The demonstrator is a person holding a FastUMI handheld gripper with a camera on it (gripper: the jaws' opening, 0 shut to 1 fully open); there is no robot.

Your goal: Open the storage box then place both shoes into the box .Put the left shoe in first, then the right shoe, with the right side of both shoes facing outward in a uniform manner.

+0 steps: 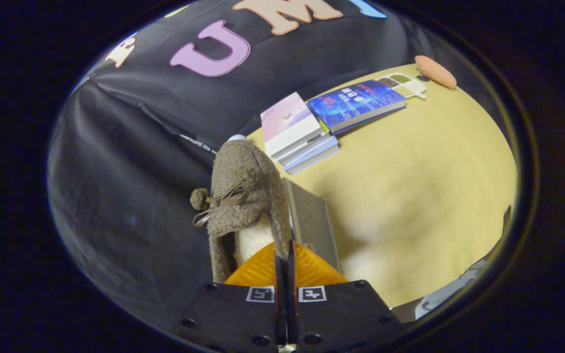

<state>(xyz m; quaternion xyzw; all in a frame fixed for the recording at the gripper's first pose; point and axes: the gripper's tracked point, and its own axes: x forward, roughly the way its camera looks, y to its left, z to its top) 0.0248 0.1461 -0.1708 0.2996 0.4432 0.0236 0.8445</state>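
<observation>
Brown fleecy shoe (243, 196) with bow, held upright, collar pinched between closed jaws.

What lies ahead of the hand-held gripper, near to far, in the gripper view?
Hand-held gripper shut on fuzzy brown slipper's collar → stack of books with pink cover → blue-covered book → white compartment tray of grains → orange oval sponge.

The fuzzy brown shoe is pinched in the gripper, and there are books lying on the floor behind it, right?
Not quite. The books lie on the yellow table, not on the floor. The rest holds: the gripper view shows the fuzzy brown shoe pinched by its collar edge in the gripper, whose fingers are closed together on it.
</observation>
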